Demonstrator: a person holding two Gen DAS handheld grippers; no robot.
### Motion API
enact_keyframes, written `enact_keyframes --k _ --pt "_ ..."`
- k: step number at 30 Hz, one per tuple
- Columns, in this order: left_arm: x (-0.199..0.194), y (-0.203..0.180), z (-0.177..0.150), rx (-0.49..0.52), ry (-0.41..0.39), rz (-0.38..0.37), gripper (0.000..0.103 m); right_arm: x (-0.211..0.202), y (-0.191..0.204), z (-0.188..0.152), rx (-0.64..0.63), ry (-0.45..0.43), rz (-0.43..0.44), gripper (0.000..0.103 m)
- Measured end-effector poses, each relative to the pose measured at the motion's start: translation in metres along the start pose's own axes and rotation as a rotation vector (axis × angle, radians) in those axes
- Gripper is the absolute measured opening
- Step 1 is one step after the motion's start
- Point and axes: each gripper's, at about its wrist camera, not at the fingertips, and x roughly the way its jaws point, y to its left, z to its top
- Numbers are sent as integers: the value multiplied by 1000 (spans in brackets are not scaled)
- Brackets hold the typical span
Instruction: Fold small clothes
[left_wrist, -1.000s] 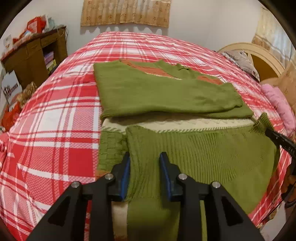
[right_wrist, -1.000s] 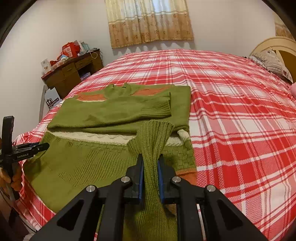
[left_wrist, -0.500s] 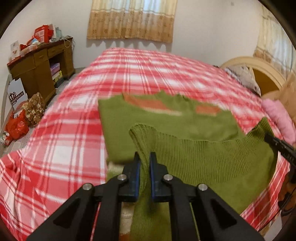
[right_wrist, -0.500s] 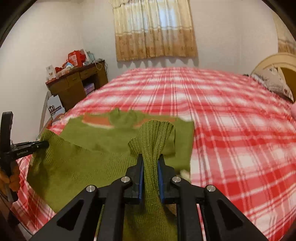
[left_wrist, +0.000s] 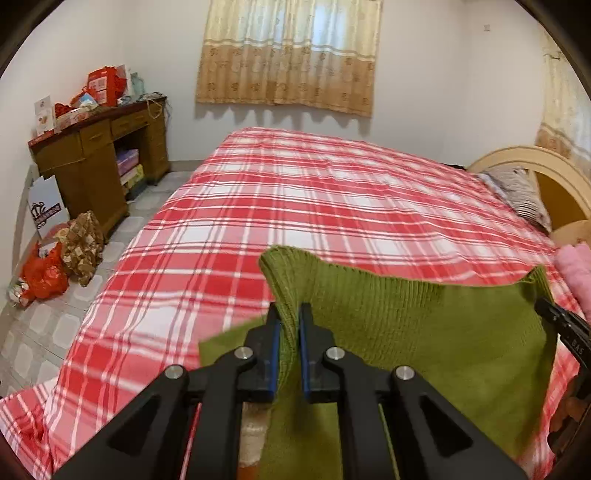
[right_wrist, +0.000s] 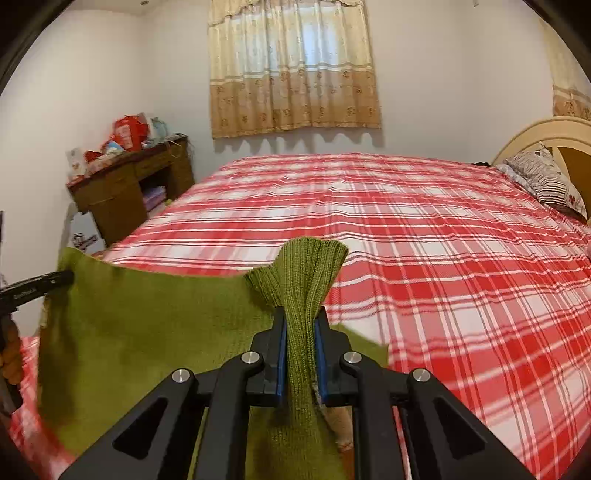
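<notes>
Soft daylight filters through the curtain (left_wrist: 288, 55) on the far wall, and I see the room evenly bright, with scalloped shadows just beneath its hem. Both views bow at the edges into dark corners. The green sweater (right_wrist: 147, 332) smears with motion blur.

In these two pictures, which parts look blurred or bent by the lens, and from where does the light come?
Left wrist view: the green knitted sweater is soft with motion blur at its lower edge; the red checked bedcover bulges from fisheye distortion; dark corners frame the image. Right wrist view: the sweater's left part is smeared; daylight glows through the beige curtain, which casts soft shadows below on the wall.
</notes>
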Motion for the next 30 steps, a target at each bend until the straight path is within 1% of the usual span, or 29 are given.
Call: enact_keyframes --k 2,5,6,7,8,9,10,11,12,13,14,15,16,17,19,21,22,24,25,26,27,29,30 --pt "25 0 -3 -10 24 34 9 27 -6 -5 35 39 4 13" --pt "61 2 -18 -21 94 73 10 67 -15 -31 55 117 -23 14" --pt "73 3 -26 -20 120 106 10 75 -17 -38 60 146 -26 18" --pt "79 4 -32 -19 133 131 15 83 -21 -39 89 198 -19 20" --pt "81 4 -36 -17 124 145 19 84 -25 -38 107 199 -7 21" --pt "79 1 -36 -7 115 159 20 78 -31 -37 134 170 11 27" --pt "76 -2 -34 4 101 172 23 71 -36 -38 156 137 7 35" --pt "74 -4 -34 17 94 188 29 57 -44 -39 190 86 -22 40" --pt "75 -4 -35 20 101 196 32 45 -49 -41 217 53 -44 46" --pt "77 -1 -37 11 120 200 39 32 -55 -43 246 21 -67 47" --pt "79 4 -35 -7 128 192 45 14 -63 -47 282 -13 -88 47" --pt "79 8 -35 -27 130 183 47 3 -67 -51 296 -27 -92 47" --pt "78 11 -35 -50 132 172 52 -8 -69 -53 299 -31 -89 47" --pt "78 16 -35 -76 133 149 53 -19 -68 -58 288 -25 -81 47" --pt "75 17 -36 -92 133 123 53 -32 -61 -63 248 -4 -50 47" --pt "60 14 -38 -80 128 120 53 -44 -49 -74 170 34 -8 47" --pt "49 11 -41 -72 111 126 53 -47 -45 -80 141 45 -4 47" --pt "21 4 -50 -52 70 107 53 -55 -37 -92 60 55 -35 47" --pt "10 1 -56 -46 61 92 57 -55 -35 -96 27 61 -56 47" --pt "-4 -5 -66 -40 50 78 64 -52 -34 -98 8 75 -72 47" --pt "-12 -9 -73 -34 43 72 67 -46 -34 -101 2 104 -70 47" --pt "-26 -17 -91 -11 42 76 68 -29 -35 -109 15 187 -67 47" --pt "-29 -20 -97 -2 45 83 68 -25 -34 -113 20 204 -55 41"
